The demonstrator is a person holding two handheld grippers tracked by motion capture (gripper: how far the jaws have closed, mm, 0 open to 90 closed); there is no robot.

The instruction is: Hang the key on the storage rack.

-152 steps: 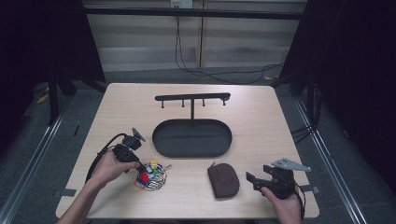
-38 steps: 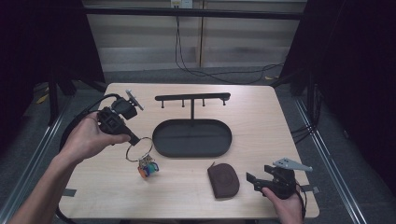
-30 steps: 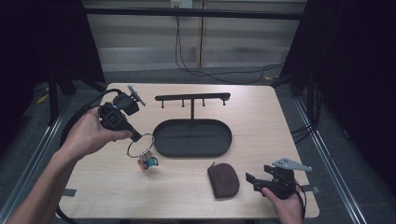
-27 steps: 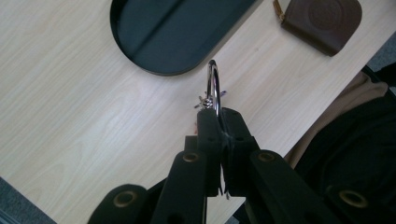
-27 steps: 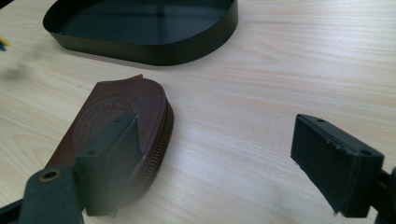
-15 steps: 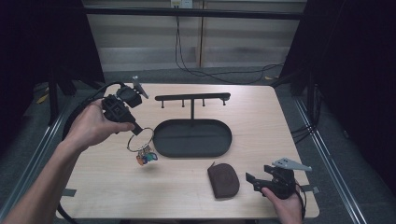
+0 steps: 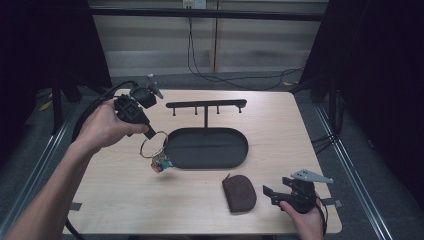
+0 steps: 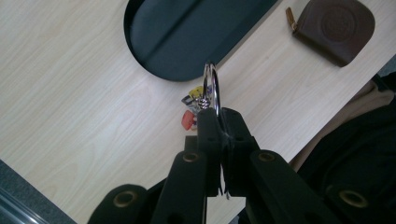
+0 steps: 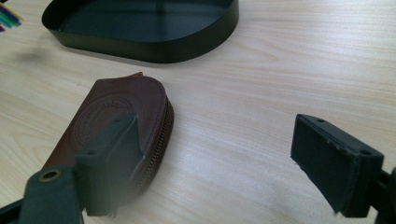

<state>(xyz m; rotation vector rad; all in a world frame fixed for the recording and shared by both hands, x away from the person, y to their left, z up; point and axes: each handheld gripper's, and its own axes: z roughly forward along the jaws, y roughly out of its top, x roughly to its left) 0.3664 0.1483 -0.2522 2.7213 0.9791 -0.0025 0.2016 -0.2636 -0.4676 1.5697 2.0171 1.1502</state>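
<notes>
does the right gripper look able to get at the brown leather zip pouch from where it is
Probably yes: the right gripper is open beside the brown leather zip pouch, with only bare wooden table between them.

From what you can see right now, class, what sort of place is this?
Probably a recording lab or test bay, not a home: a pale wooden table ringed by black curtains, loose black cables on the floor, and a staged black oval tray.

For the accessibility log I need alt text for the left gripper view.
The left tool is shut on a silver key ring with small coloured tags hanging below, held above a light wooden table. A black oval tray lies beyond it, and a brown zip pouch at upper right.
</notes>
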